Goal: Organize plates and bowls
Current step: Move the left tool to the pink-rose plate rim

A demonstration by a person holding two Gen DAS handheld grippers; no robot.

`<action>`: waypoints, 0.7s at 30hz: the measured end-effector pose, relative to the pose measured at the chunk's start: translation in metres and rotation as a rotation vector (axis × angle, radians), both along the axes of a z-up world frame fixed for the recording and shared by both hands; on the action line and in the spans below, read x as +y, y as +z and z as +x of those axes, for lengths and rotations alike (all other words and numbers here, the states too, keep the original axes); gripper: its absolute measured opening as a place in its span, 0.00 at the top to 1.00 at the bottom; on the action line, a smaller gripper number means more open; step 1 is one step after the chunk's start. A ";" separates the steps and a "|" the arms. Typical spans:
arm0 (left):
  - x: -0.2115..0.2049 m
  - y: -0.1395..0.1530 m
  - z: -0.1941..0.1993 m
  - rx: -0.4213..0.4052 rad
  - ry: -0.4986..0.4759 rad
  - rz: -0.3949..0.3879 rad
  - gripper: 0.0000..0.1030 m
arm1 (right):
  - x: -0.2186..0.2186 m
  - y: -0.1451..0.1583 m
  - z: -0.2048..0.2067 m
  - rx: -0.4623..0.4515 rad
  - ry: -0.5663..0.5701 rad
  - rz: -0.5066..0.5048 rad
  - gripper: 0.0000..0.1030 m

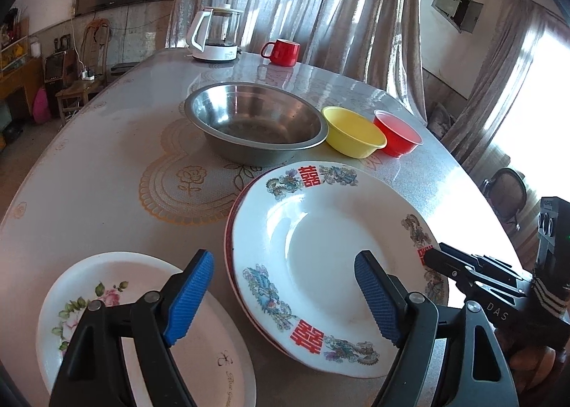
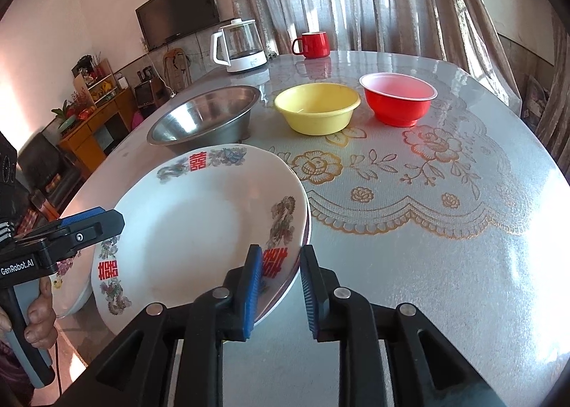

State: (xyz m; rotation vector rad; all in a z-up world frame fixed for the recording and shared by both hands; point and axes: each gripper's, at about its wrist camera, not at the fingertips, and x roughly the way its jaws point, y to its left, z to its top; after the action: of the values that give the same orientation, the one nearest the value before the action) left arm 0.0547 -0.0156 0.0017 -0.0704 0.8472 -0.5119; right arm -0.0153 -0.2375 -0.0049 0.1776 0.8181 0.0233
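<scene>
A white plate with red characters and dragons (image 1: 320,246) (image 2: 199,228) lies on top of another plate of like size. A smaller white plate with pink flowers (image 1: 117,300) lies to its left. Behind them stand a steel bowl (image 1: 254,120) (image 2: 206,114), a yellow bowl (image 1: 352,130) (image 2: 317,107) and a red bowl (image 1: 397,134) (image 2: 399,97). My left gripper (image 1: 285,293) is open, hovering over the gap between the two plates. My right gripper (image 2: 281,286) has its jaws around the stacked plates' right rim, with a gap showing on the right side; it also shows in the left wrist view (image 1: 473,271).
A white and glass kettle (image 1: 215,36) (image 2: 242,45) and a red mug (image 1: 281,50) (image 2: 313,43) stand at the far table edge. The table (image 2: 445,246) has a lace-pattern cover. Curtains hang behind. Chairs and a cabinet stand at the left.
</scene>
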 end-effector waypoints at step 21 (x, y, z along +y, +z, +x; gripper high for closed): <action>0.045 0.003 -0.016 -0.016 0.156 0.040 0.20 | 0.009 0.033 -0.020 -0.093 0.004 0.076 0.62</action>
State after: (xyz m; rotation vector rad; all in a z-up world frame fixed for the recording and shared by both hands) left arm 0.0382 0.0294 0.0043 -0.0948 0.8289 -0.3483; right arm -0.0355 -0.2282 0.0279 0.2449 0.7256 0.0656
